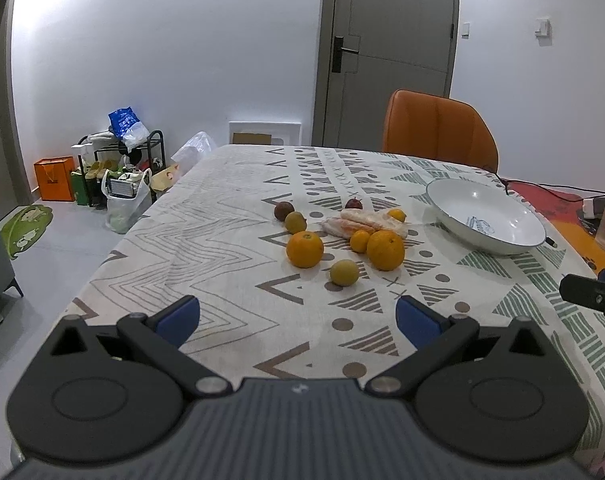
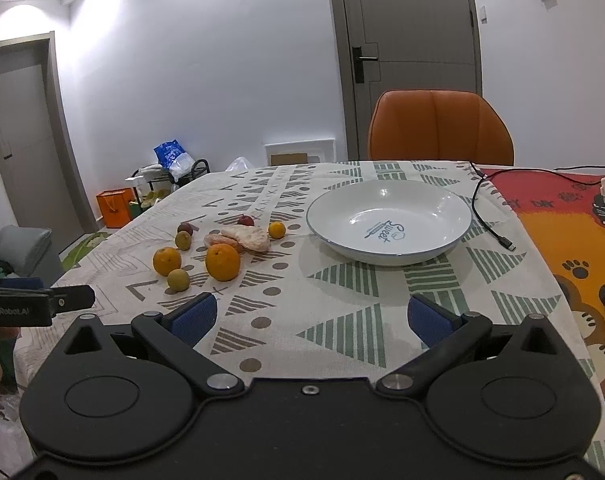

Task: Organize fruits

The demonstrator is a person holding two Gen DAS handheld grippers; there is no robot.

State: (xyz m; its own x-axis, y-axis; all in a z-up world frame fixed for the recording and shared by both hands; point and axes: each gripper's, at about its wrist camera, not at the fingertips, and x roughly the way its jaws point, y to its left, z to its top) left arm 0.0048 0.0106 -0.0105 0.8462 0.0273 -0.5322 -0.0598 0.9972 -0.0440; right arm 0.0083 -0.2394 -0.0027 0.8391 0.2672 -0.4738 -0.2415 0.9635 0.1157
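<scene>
- Left tongs (image 1: 298, 320), bottom of the left wrist view, gape wide, holding nothing.
- Round orange and yellow-green fruits (image 1: 304, 249) cluster mid-frame on the patterned desk (image 1: 206, 240).
- Shallow white ceramic bowl (image 2: 390, 222) sits right of them.
- Right tongs (image 2: 310, 318) also spread, empty.

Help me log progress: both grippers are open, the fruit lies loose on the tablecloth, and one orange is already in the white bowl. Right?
Not quite: the white bowl holds no fruit, as the right wrist view shows. Both large oranges lie on the tablecloth. The rest stands.
</scene>
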